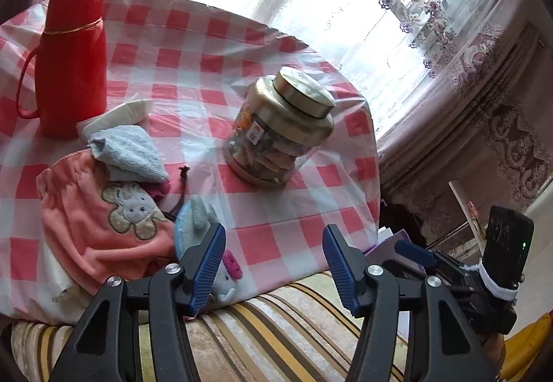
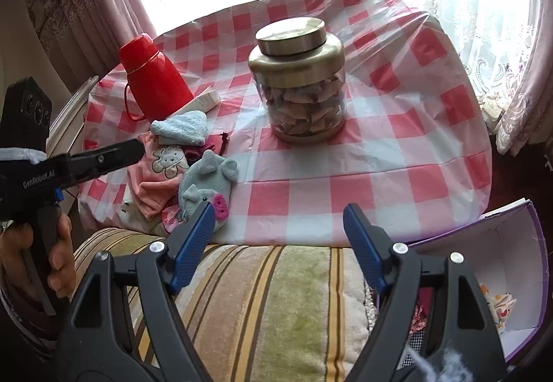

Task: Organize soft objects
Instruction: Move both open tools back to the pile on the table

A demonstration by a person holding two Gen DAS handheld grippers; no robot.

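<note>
A pile of soft things lies at the left front of the checked table: a pink pouch with a bear patch [image 1: 103, 226] [image 2: 162, 171], a light blue folded cloth [image 1: 129, 154] [image 2: 181, 128] on top of it, and a grey-blue plush pig [image 1: 200, 230] [image 2: 207, 185] at the table's edge. My left gripper [image 1: 274, 261] is open and empty, just in front of the pig. My right gripper [image 2: 276, 236] is open and empty, over the striped cushion, right of the pile. The left gripper shows from the side in the right wrist view [image 2: 103, 154].
A red thermos jug [image 1: 74, 60] [image 2: 155, 77] stands behind the pile. A lidded glass jar [image 1: 280, 126] [image 2: 300, 77] stands mid-table. A purple open box [image 2: 501, 268] holding cloth items sits at the right. A striped cushion [image 2: 269, 295] lies in front of the table [image 2: 397, 154].
</note>
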